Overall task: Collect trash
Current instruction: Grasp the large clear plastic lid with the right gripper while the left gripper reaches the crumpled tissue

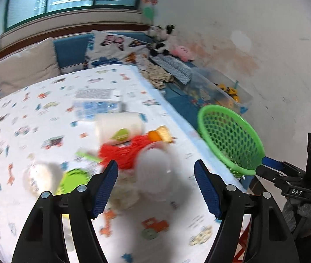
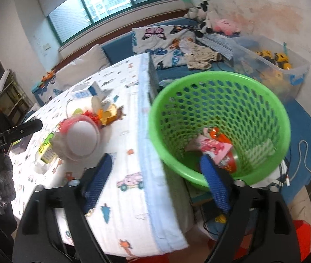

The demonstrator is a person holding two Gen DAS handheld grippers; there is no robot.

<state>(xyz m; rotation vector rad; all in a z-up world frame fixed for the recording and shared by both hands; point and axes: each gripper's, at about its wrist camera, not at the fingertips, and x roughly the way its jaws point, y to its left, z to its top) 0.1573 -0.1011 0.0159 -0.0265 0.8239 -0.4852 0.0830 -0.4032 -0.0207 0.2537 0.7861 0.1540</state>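
A heap of trash lies on the patterned tablecloth (image 1: 35,118): a clear plastic dome cup (image 1: 153,171), a red net (image 1: 122,153), a white paper cup (image 1: 118,127), a blue-white carton (image 1: 96,107) and a green wrapper (image 1: 74,179). My left gripper (image 1: 156,188) is open, with the blurred dome cup just ahead between its fingertips, untouched by the pads. The green mesh basket (image 2: 219,100) stands past the table edge and holds a pink wrapper (image 2: 214,146) and red scraps. My right gripper (image 2: 156,179) is open over the table edge, one finger (image 2: 214,184) at the basket's near rim, nothing gripped.
Behind the table is a blue bench with a butterfly cushion (image 2: 162,39), crumpled clothes (image 2: 199,54) and plush toys (image 2: 201,15). A clear bin of yellow toy vehicles (image 2: 273,65) stands by the wall. A white cable (image 2: 304,157) trails on the blue floor mat.
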